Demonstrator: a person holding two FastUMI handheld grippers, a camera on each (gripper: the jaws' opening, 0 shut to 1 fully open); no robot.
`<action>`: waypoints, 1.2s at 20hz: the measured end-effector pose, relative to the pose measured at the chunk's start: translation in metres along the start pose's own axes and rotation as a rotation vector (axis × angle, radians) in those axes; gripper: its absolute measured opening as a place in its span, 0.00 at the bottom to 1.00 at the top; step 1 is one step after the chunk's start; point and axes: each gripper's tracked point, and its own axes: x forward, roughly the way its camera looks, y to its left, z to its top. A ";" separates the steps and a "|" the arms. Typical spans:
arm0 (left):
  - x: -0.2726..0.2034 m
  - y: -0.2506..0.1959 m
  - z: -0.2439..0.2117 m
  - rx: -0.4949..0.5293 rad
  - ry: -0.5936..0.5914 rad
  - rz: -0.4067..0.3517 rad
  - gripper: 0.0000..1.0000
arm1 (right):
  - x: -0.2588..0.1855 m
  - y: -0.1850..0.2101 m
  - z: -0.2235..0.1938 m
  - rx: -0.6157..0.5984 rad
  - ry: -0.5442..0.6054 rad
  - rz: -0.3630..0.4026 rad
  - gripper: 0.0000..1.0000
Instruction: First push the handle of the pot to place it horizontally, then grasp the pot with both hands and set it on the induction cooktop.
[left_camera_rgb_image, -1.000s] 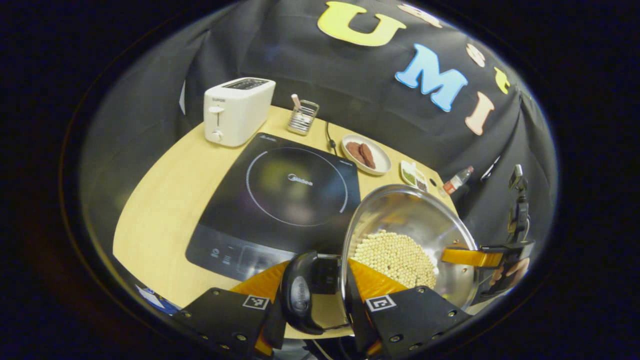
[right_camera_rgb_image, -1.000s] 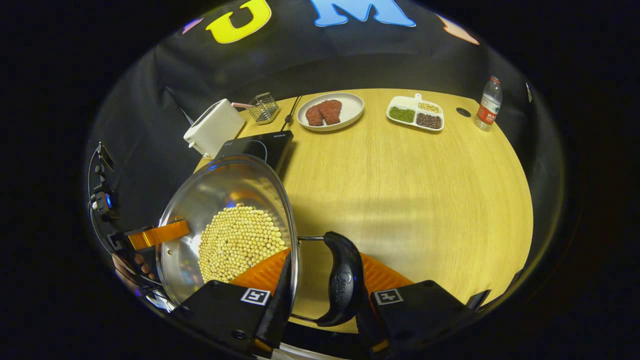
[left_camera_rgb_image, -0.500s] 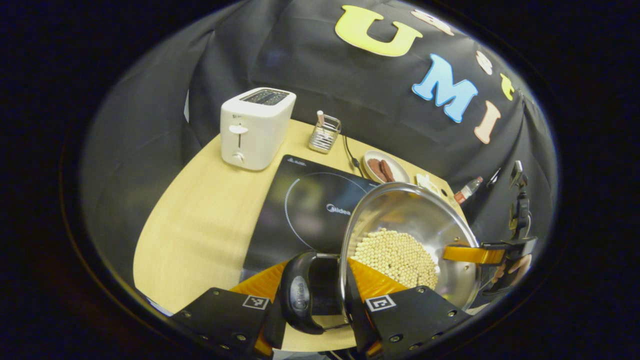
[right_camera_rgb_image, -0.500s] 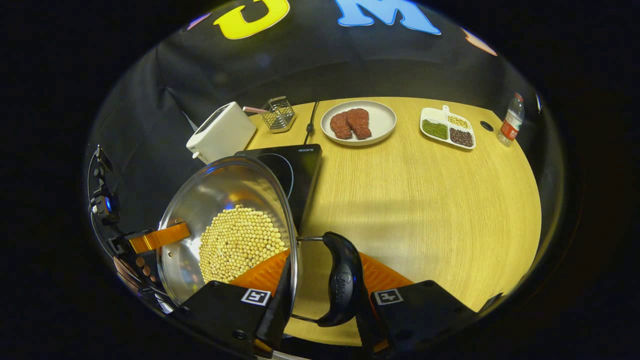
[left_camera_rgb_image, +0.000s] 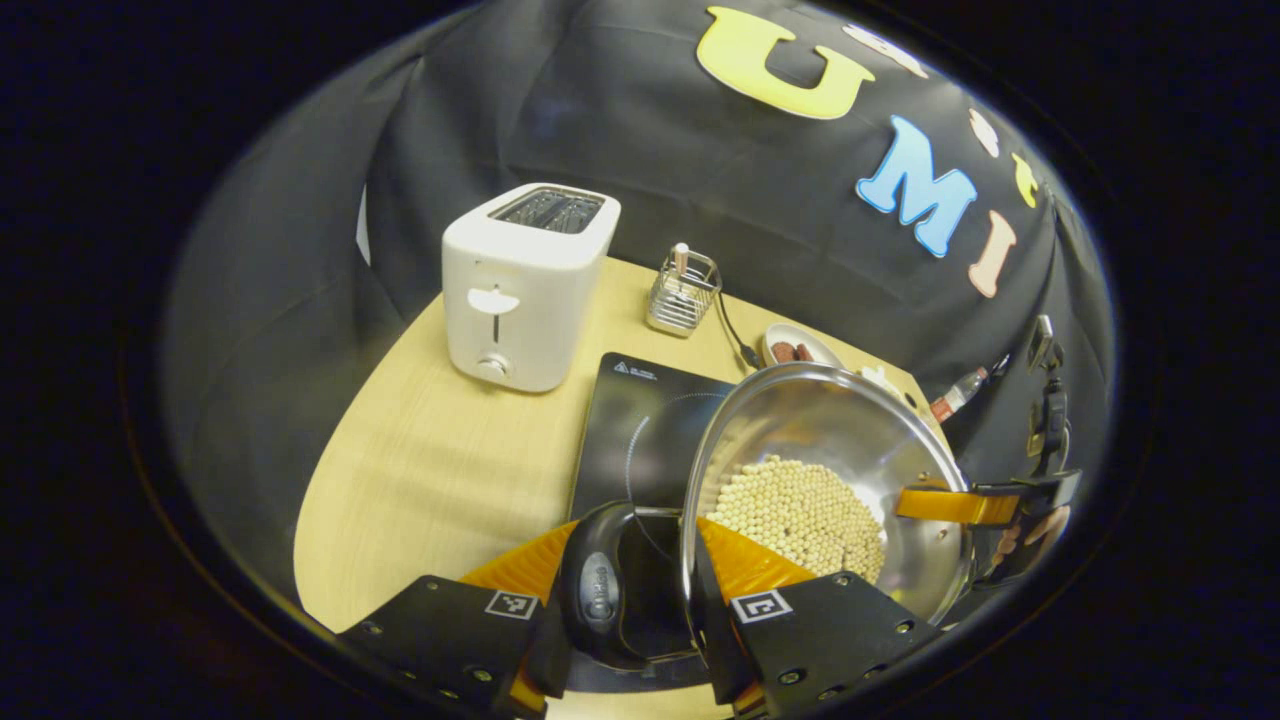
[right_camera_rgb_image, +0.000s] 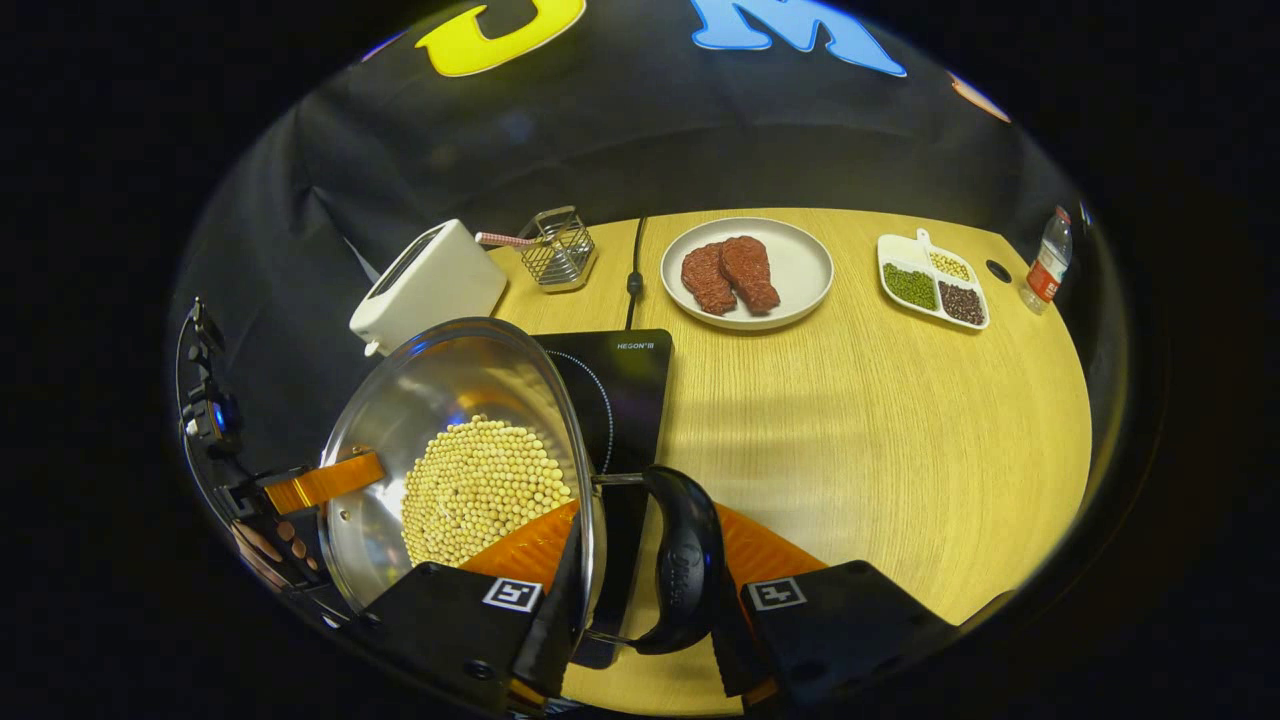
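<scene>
The bench (right_camera_rgb_image: 850, 420) carries the cooktop (left_camera_rgb_image: 640, 420) beside a toaster (left_camera_rgb_image: 525, 285), with a plate (right_camera_rgb_image: 800, 265) and a tray (right_camera_rgb_image: 905, 255) farther back. The pot (left_camera_rgb_image: 850, 440) of beans (left_camera_rgb_image: 795, 510) hangs above the cooktop's near part — off the glass, a claw on each side. The left claw (left_camera_rgb_image: 640, 590) is clamped on one black handle (left_camera_rgb_image: 598, 590) and the rim; the right claw (right_camera_rgb_image: 640, 590) is clamped on the other handle (right_camera_rgb_image: 685, 570) and the rim — both at the bottom of their views.

We see a staged kitchen booth: toaster (left_camera_rgb_image: 528, 285), induction cooktop (right_camera_rgb_image: 622, 385) and plate of meat (right_camera_rgb_image: 746, 272) on a wooden table (right_camera_rgb_image: 860, 430)
</scene>
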 end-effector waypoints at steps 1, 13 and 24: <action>0.007 0.002 0.004 0.007 0.000 -0.003 0.55 | 0.006 0.000 0.003 0.010 0.002 -0.002 0.60; 0.060 0.031 0.035 0.040 -0.033 0.006 0.55 | 0.053 0.002 0.038 0.120 -0.059 -0.021 0.56; 0.069 0.034 0.041 0.063 -0.051 -0.010 0.55 | 0.071 -0.005 0.037 0.106 -0.047 -0.011 0.60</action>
